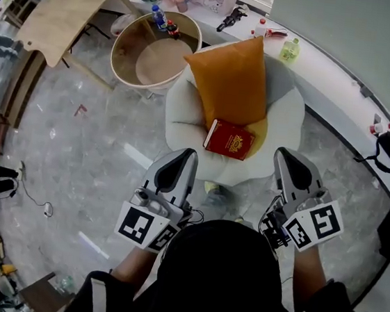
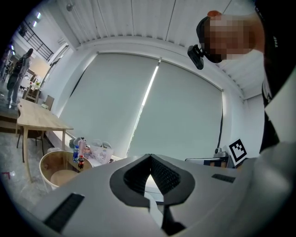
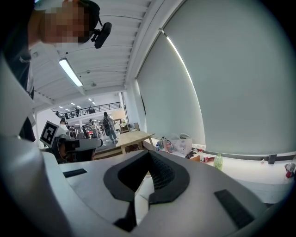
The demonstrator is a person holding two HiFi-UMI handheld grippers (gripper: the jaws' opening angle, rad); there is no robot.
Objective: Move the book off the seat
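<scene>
A red book (image 1: 229, 139) with gold print lies flat on the front of a pale round armchair's seat (image 1: 182, 117). Its far edge rests against an orange cushion (image 1: 231, 82) that leans on the backrest. My left gripper (image 1: 187, 152) hovers just in front of the seat's left front edge, jaws shut and empty, short of the book. To the right of the seat my right gripper (image 1: 284, 153) is also shut with nothing in it. In the left gripper view the left gripper (image 2: 150, 156) has its jaws meeting at the tip. The right gripper (image 3: 149, 152) looks the same in the right gripper view. Neither gripper view shows the book.
A round wooden tub (image 1: 158, 50) holding bottles stands behind the chair to the left. Beyond it is a wooden table (image 1: 72, 8). A curved white ledge (image 1: 330, 76) with a green bottle (image 1: 289, 50) and small items runs behind and to the right. Grey floor (image 1: 90, 154) lies to the left.
</scene>
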